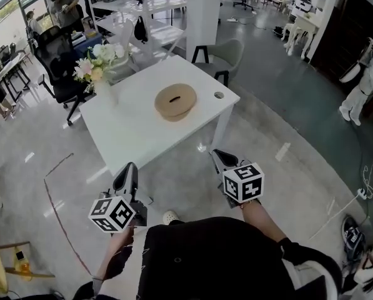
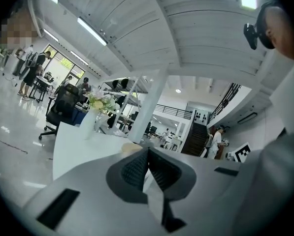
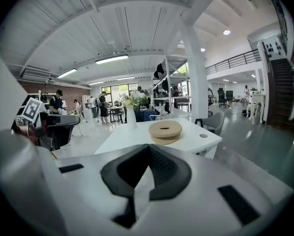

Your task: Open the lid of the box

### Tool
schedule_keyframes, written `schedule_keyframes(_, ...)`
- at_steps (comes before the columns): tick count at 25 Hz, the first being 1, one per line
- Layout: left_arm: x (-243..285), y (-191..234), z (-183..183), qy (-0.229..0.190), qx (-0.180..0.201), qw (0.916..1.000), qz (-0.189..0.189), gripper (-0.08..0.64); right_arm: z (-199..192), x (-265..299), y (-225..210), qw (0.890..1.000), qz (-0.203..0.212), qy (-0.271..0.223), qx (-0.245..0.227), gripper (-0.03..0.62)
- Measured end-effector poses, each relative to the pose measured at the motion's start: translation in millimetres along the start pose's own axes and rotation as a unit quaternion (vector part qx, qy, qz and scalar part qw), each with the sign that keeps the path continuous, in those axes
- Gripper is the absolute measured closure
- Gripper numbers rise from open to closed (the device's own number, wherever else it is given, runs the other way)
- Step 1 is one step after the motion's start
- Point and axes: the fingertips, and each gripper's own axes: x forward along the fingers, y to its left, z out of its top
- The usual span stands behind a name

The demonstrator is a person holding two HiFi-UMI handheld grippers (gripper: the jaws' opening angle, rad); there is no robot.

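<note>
We stand well back from the desk (image 1: pixel 130 127), and the box (image 1: pixel 175 105) sits near its middle, round and tan, with its lid (image 1: pixel 175 95) on and a slot in the top. The flowers (image 1: pixel 95 61) stand at the desk's far left corner, well apart from the box. Our left gripper (image 1: pixel 127 170) and right gripper (image 1: pixel 219 157) are both held low in front of us, short of the desk's near edge. The left fingers (image 2: pixel 136 170) are pressed together at the tips with nothing between them, and the right fingers (image 3: pixel 162 167) are likewise closed and empty. The step in hand, as we judge it, is the approach. To do it well we should come in square to the near edge and spread the fingers before we reach the box. One gripper should go to the lid's rim while the other steadies the base, so the box, which looks light, neither slides nor lifts with the lid. We'd then raise the lid straight up, staying clear of the flowers
</note>
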Motion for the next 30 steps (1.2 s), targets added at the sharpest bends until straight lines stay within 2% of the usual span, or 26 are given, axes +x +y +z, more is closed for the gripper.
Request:
schedule_keyframes(8, 63, 42, 32, 0.015, -0.005, 0.9998, -0.008, 0.549, 46, 71, -8, 1.0, -0.001, -0.001, -0.006, 0.588)
schedule_keyframes(22, 149, 106, 76, 0.004, 0.007, 0.9999, -0.014, 0.549, 97, 177, -24, 1.0, 0.005, -0.018, -0.008, 0.588)
schedule_keyframes(30, 155, 135, 74, 0.001, -0.011, 0.9996, 0.025, 0.549, 100, 217, -20, 0.999, 0.037, 0.003, -0.024, 0.588)
